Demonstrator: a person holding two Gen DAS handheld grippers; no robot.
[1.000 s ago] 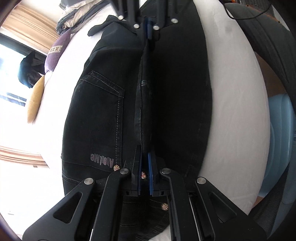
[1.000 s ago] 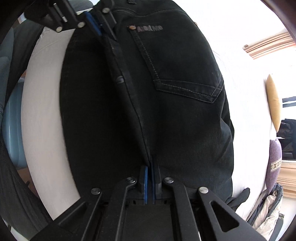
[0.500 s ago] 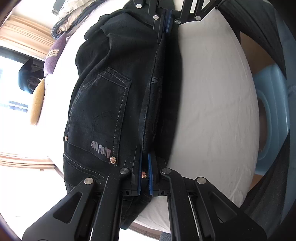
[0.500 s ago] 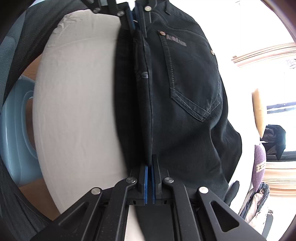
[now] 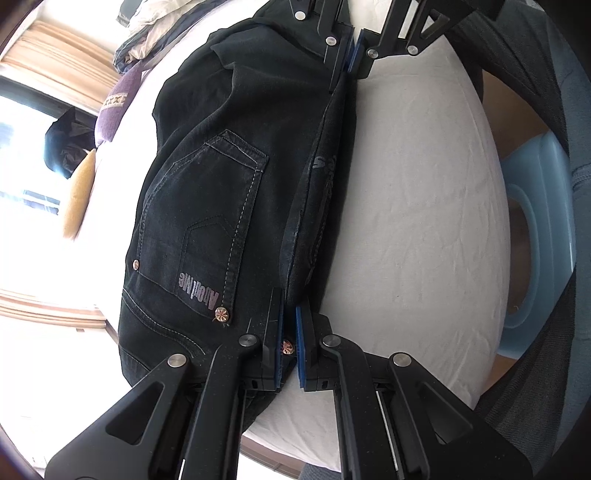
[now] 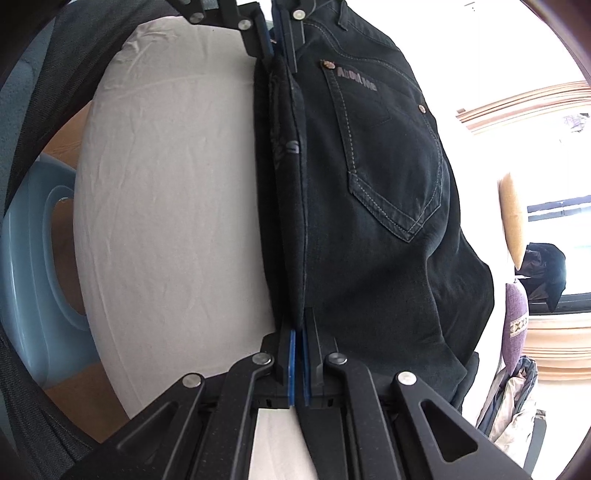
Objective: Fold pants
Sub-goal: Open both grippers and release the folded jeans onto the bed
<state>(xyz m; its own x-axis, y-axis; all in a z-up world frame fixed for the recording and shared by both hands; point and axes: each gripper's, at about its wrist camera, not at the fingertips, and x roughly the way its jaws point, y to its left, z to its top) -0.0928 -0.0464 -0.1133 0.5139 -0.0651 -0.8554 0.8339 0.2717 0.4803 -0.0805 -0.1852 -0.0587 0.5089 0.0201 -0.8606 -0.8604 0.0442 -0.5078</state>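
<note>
Black jeans (image 5: pixel 207 206) with a stitched back pocket and an "AboutMe" label lie on a white bed (image 5: pixel 424 221). One half is folded over the other, with the doubled edge running between my two grippers. My left gripper (image 5: pixel 289 332) is shut on the waistband end of that edge. My right gripper (image 6: pixel 297 347) is shut on the far end of the same edge. Each gripper shows at the top of the other's view: the right one in the left wrist view (image 5: pixel 349 55), the left one in the right wrist view (image 6: pixel 275 33). The jeans (image 6: pixel 388 221) hang slightly from the held edge.
A light blue plastic tub (image 5: pixel 543 236) stands on the floor beside the bed. Folded clothes (image 5: pixel 155 33), a purple cushion (image 5: pixel 114 99) and a yellow pillow (image 5: pixel 79 199) lie at the far side by the window. A dark mesh chair (image 6: pixel 29 74) edges the bed.
Both grippers have carried the held edge across the jeans, laying one half over the other. The white sheet on the chair side is now uncovered.
</note>
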